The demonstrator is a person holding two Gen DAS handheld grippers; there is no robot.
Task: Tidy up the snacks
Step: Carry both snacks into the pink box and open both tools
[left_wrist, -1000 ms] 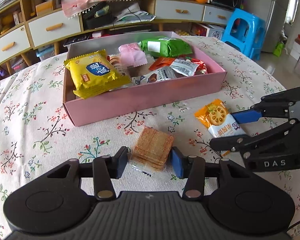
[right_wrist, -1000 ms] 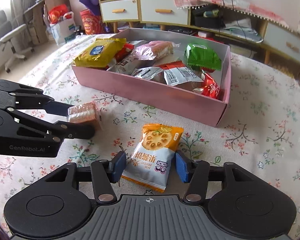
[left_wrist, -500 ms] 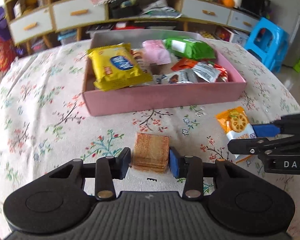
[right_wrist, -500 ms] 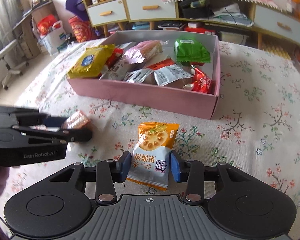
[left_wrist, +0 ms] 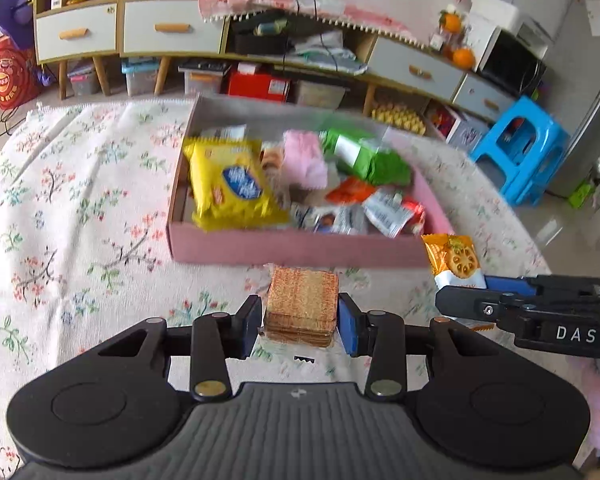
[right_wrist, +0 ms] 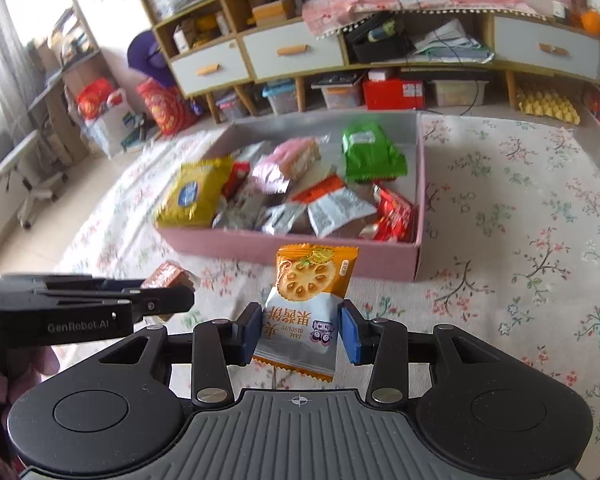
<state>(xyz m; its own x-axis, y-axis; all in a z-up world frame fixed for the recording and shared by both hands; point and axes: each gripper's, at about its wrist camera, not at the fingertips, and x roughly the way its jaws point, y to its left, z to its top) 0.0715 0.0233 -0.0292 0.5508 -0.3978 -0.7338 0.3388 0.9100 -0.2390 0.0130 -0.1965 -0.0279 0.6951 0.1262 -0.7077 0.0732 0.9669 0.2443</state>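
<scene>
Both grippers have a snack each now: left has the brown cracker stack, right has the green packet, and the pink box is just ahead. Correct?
Not quite. The right gripper holds the orange jam biscuit packet, as the right wrist view shows; the green packet lies in the pink box. The left gripper does hold the brown cracker stack.

Left gripper [left_wrist: 300, 322]: blue pads clamped on both sides of cracker stack [left_wrist: 302, 306], angled downward. Right gripper [right_wrist: 299, 330]: pads pressed against jam biscuit packet [right_wrist: 306, 304], likewise angled downward.
</scene>
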